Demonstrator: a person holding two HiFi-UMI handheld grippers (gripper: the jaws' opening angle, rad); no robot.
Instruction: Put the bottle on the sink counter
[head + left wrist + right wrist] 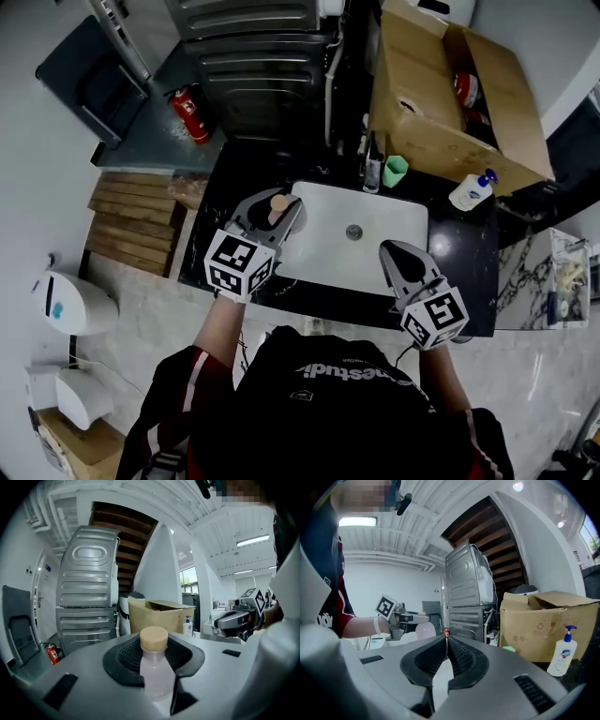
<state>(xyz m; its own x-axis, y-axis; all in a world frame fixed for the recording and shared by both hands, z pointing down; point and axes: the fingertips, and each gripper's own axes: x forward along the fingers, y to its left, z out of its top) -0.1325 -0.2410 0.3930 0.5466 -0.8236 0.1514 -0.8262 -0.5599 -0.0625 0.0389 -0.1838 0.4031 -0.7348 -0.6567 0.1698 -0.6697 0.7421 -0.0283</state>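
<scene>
Pale plastic bottle [154,674], tan cap, clamped in left gripper [272,211] above sink's [375,258] left edge, not yet on black counter [466,258]. Right gripper [446,641] pinched closed, empty, over sink's front-right corner.

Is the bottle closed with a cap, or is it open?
Closed. A tan cap sits on the bottle, held between the jaws of the left hand-held gripper.

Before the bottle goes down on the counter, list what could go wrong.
1. The left gripper holds the bottle over the left rim of the sink basin; released here, it may fall in rather than land on the counter.
2. The grip sits high, just under the cap, so the bottle may land tilted and topple.
</scene>
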